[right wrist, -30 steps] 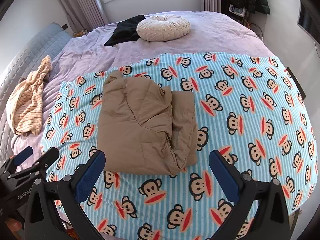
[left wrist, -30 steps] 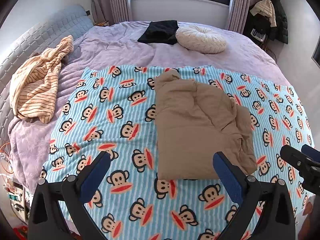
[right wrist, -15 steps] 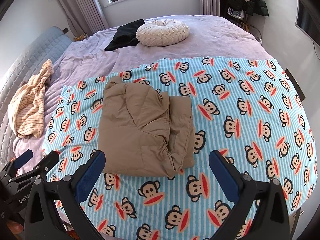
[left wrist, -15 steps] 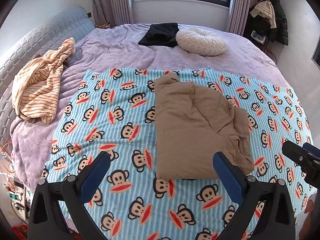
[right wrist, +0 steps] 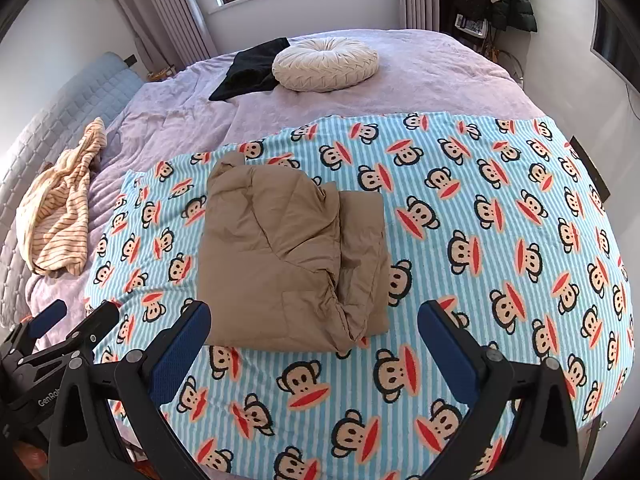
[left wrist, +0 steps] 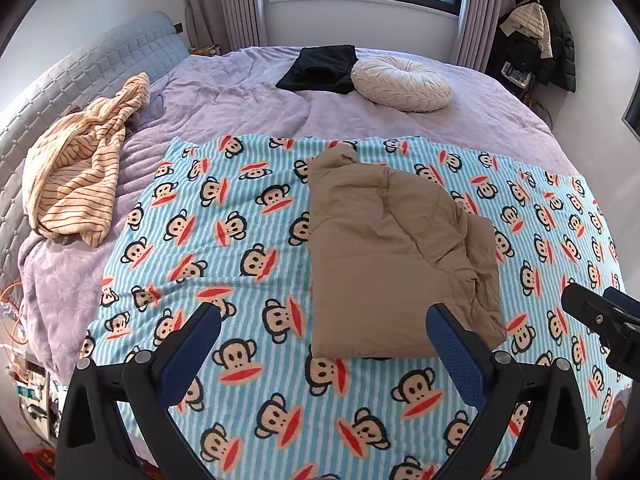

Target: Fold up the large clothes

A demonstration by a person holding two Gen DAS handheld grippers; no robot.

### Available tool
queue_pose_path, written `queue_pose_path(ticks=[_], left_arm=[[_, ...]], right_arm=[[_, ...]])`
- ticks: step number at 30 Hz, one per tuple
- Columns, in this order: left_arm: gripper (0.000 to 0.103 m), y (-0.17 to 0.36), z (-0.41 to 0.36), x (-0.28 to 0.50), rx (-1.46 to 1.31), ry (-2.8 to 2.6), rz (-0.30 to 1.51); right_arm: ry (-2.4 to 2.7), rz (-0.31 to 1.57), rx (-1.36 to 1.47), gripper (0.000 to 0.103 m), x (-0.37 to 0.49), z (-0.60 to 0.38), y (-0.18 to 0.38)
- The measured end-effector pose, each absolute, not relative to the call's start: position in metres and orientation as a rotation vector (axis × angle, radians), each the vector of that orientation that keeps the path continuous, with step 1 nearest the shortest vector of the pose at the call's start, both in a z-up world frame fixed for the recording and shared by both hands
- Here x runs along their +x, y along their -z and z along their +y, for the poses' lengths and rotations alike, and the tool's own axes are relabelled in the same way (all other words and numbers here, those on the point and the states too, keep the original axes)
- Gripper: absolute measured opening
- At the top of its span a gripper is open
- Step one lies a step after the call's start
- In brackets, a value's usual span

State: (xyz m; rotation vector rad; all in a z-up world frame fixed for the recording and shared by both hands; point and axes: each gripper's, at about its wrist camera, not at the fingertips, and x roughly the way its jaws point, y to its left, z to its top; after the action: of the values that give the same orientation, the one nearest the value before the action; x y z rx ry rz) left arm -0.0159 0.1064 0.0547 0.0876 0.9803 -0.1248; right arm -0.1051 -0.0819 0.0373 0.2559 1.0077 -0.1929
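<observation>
Pulling back and rising, by the look of it: in both wrist views the brown jacket [left wrist: 396,256] is sitting smaller and farther off than half a second ago, with more of the monkey-print blanket [left wrist: 224,240] showing in front of it. Lying folded into a thick rectangular bundle at the middle of the blanket, slightly toward the right in the left wrist view, with a small lump of collar or hood poking out at the far end and a looser second layer peeking along the right edge. Touching nothing but the blanket.

Hanging released, the left gripper [left wrist: 320,344], blue fingers [left wrist: 192,352] spread wide and empty, well short of the bundle's near edge. Same for the right gripper [right wrist: 314,344], spread open and holding nothing, fingers [right wrist: 448,356] standing apart over the blanket near the bundle's near corners.

Reading this as the folding being finished, or very nearly: no cloth in either grip, both tools drawing away, shape holding on its own. Possibly still wanting a tidy along that loose right edge, where the layers are not quite lining up.

Lying untouched farther off: a striped cream garment [left wrist: 80,184] at the left by the headboard, a black garment [left wrist: 320,68] and a round white cushion [left wrist: 402,84] at the far side of the purple bed [left wrist: 248,100].
</observation>
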Motion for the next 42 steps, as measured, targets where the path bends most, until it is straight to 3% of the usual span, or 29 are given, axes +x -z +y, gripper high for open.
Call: queue_pose_path(ticks=[42], left_arm=[[0.103,-0.0512,0.1095,-0.0133,0.095,0.131,0.982]], right_arm=[[0.197,1.008,0.257,0.103,-0.1048,-0.078,-0.0362]])
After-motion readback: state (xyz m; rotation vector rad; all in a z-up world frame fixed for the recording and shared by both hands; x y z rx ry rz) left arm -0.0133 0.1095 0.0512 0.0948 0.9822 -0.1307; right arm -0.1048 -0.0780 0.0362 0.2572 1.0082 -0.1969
